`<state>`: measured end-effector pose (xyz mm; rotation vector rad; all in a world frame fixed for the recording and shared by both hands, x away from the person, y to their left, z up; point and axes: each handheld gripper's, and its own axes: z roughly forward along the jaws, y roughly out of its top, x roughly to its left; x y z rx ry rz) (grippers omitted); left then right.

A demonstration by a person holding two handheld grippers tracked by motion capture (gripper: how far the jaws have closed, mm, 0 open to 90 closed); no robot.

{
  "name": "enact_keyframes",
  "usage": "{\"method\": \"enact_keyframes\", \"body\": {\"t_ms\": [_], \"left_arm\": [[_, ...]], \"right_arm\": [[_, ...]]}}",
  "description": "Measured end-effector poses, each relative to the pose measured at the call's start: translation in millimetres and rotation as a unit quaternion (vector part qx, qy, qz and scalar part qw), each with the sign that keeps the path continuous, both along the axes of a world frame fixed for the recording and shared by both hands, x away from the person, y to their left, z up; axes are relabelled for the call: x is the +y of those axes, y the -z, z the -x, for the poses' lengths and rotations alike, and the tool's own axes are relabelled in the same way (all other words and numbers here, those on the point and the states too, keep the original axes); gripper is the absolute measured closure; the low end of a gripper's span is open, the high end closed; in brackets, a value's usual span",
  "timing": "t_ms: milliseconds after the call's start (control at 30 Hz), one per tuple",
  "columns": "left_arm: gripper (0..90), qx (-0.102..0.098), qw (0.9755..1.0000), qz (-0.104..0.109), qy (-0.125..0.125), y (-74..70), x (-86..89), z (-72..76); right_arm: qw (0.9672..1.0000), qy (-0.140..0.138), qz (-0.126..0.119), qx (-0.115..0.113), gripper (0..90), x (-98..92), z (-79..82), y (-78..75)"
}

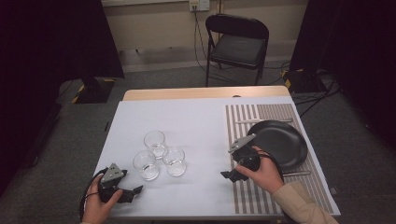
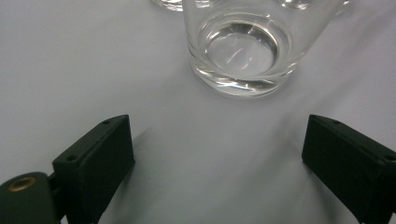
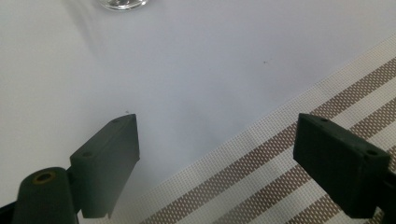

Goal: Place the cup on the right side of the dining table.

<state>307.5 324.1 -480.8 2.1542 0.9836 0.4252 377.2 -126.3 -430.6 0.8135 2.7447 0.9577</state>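
Three clear, round drinking glasses stand clustered on the white-covered table (image 1: 187, 121), and the nearest clear glass tumbler (image 1: 146, 164) serves as the landmark here. The left tool (image 1: 135, 190) rests on the table just in front of that tumbler, jaws spread wide and released, gripping nothing; the left gripper view shows the tumbler (image 2: 243, 46) upright beyond the open gap. The right tool (image 1: 227, 174) sits well to the right of the tumbler, at the edge of the brown-and-white striped woven placemat (image 1: 243, 196), jaws equally wide, empty, near the black round plate (image 1: 285, 140)
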Motion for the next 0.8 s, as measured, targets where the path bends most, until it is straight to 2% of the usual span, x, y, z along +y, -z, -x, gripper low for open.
{"method": "enact_keyframes", "body": {"t_ms": [800], "left_arm": [[8.0, 0.000, 1.0000, -0.001, 0.000, 0.0, -0.1, 0.1]], "right_arm": [[0.9998, -0.015, 0.011, 0.009, 13.6, 14.9, -8.6, -7.2]]}}
